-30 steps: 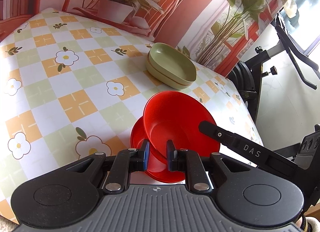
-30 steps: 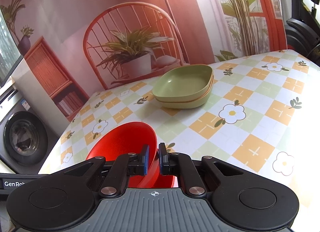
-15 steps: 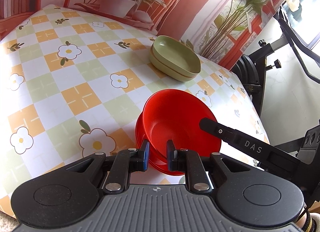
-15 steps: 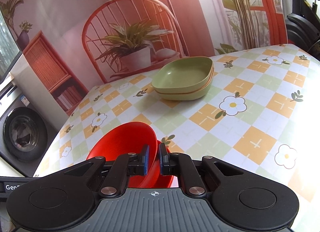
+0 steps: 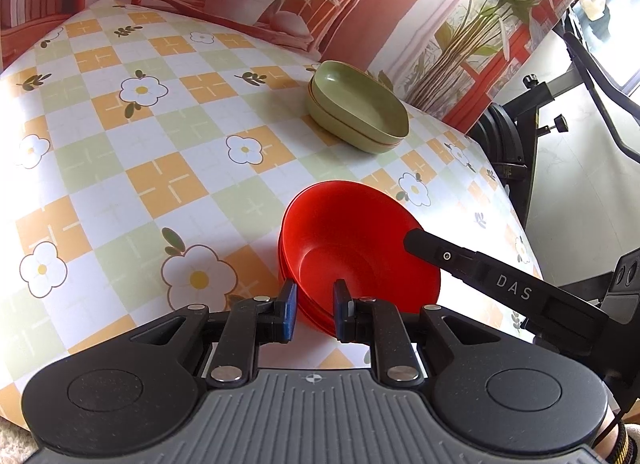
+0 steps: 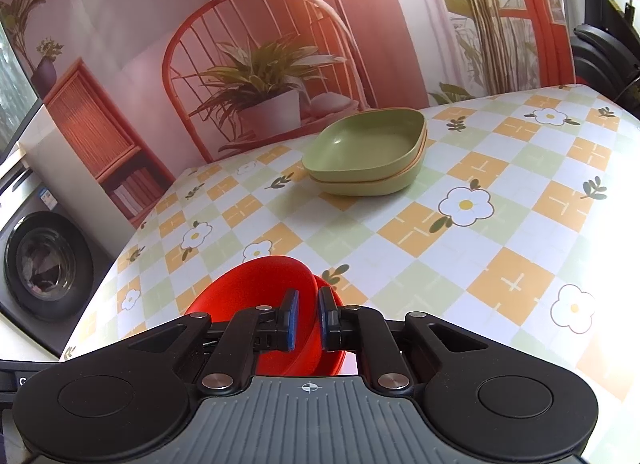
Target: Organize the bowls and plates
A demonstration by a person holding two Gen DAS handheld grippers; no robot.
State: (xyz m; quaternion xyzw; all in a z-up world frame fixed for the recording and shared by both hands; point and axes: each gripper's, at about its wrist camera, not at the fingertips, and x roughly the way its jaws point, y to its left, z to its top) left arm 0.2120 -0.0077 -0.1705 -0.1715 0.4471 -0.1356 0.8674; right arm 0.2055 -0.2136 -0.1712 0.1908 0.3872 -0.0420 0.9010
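Observation:
Two red bowls sit nested near the table's front edge; the upper red bowl [image 5: 344, 232] [image 6: 248, 288] rests inside the lower red bowl [image 5: 285, 268] [image 6: 331, 296]. My left gripper [image 5: 315, 304] is shut on the upper bowl's near rim. My right gripper [image 6: 308, 314] is shut on the same bowl's rim from the other side, and one of its fingers [image 5: 440, 256] shows in the left wrist view. Two stacked green square bowls [image 5: 360, 112] [image 6: 368, 144] stand farther back on the table.
The flowered checked tablecloth [image 5: 168, 184] covers the table, which drops off close to the right of the red bowls. Black exercise equipment [image 5: 516, 136] stands beyond that edge. A washing machine [image 6: 44, 264] is to the left, and a printed backdrop [image 6: 260, 64] is behind.
The upper red bowl, tilted and raised a second ago, has come down level into the lower red bowl. Both grippers stay closed on its rim.

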